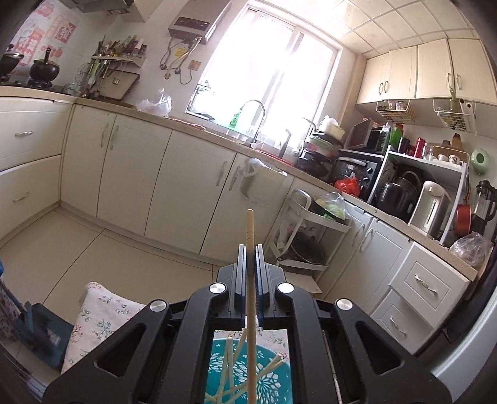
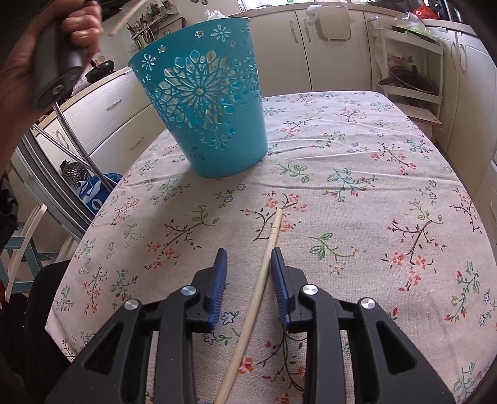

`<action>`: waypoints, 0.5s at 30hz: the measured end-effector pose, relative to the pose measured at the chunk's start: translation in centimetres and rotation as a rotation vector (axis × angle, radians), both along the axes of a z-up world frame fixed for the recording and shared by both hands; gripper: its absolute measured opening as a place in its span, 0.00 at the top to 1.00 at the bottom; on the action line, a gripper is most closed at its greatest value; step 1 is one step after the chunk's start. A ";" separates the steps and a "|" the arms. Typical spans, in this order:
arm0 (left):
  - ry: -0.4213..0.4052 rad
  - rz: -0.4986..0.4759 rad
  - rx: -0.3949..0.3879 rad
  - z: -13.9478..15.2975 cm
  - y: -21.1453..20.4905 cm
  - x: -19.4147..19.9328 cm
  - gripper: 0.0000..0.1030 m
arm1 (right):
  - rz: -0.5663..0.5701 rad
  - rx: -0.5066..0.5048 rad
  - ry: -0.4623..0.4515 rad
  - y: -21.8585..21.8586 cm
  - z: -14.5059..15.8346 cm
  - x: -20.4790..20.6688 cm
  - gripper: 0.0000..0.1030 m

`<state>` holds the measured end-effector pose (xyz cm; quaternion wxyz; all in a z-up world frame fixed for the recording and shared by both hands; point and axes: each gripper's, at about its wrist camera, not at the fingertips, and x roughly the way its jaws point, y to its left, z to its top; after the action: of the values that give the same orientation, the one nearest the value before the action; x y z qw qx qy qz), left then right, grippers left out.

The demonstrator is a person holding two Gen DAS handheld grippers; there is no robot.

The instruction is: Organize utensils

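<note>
My left gripper (image 1: pixel 250 248) is shut on a wooden chopstick (image 1: pixel 250 230) and holds it upright above the teal cut-out basket (image 1: pixel 273 385), which has several chopsticks inside. In the right wrist view the basket (image 2: pixel 205 102) stands on the floral tablecloth (image 2: pixel 357 186) at the far left. The held chopstick's tip (image 2: pixel 127 17) shows at top left by the hand on the left gripper's handle. My right gripper (image 2: pixel 248 258) is open, low over the table, its fingers either side of another chopstick (image 2: pixel 264 273) lying on the cloth.
Cream kitchen cabinets (image 1: pixel 130 174) and a sink counter run behind the table. A white trolley (image 2: pixel 413 71) with a pan stands beyond the table's far right corner. A chair (image 2: pixel 28 248) and metal legs are off the table's left edge.
</note>
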<state>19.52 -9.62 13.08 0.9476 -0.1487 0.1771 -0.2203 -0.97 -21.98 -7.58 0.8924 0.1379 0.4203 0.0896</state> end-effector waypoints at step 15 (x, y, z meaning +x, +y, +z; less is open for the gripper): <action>0.039 -0.030 0.076 -2.7 -0.7 0.4 0.96 | 0.007 -0.002 0.001 0.1 0.0 0.1 0.68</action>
<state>19.87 -10.32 10.39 0.9456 -0.1141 0.2062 -0.2245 -0.92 -21.90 -7.56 0.8919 0.1357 0.4213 0.0923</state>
